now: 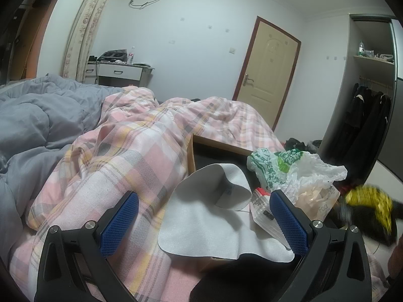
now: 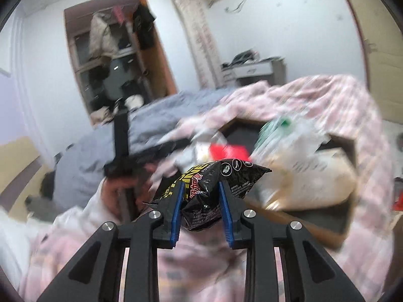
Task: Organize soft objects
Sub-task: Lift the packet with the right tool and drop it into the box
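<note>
Cardboard box sits on a pink plaid quilt, holding a white foam sheet that spills over its rim, a crumpled plastic bag with green print and a clear packet. The left gripper hangs above the sheet, jaws spread wide. The right gripper pinches a black and yellow snack packet, partly reading "POWER", just beside the box.

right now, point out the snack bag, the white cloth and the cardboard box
snack bag (image 2: 201,196): right wrist view, its middle between the fingers
white cloth (image 1: 201,226): left wrist view, flat middle
cardboard box (image 1: 191,156): left wrist view, left wall
</note>
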### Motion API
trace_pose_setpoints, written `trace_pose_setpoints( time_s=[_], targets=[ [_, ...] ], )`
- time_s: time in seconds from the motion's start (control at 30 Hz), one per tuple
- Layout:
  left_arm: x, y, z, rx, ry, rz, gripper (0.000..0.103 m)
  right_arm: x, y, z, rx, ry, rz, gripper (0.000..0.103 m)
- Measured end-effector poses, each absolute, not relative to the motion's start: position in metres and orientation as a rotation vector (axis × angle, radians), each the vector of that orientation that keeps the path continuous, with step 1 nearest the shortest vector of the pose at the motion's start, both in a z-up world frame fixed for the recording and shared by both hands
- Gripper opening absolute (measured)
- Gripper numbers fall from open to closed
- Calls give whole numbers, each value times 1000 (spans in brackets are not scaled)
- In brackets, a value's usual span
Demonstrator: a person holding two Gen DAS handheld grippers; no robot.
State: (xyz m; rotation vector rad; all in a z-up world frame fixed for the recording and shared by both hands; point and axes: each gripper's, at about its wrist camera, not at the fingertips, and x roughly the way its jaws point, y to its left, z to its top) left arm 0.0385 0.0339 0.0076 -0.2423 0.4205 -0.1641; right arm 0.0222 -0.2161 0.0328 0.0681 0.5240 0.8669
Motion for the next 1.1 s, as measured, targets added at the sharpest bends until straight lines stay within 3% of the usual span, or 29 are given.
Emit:
trace_pose_setpoints(
  time_s=[0.17,0.47,0.8,0.87,0.93,1.0,1.1],
  targets=[
    [38,34,8,-242,421,-164,103,37,-193,34,-14,473,645,23],
    [38,34,8,-242,420,-164,103,72,-157,-13,-259,618,448,23],
    [39,34,7,-244,420,-163,103,63,-165,-14,-302,621,404,25],
    [39,34,7,-246,418,-162,103,59,-162,-14,-313,603,392,33],
    [38,36,7,-249,416,-160,103,54,-161,-10,-316,560,390,62],
    [37,37,7,-251,414,-159,103,46,-162,-5,-316,509,398,78],
    [37,38,6,-255,411,-156,103,32,-160,0,-328,444,454,79]
  ],
)
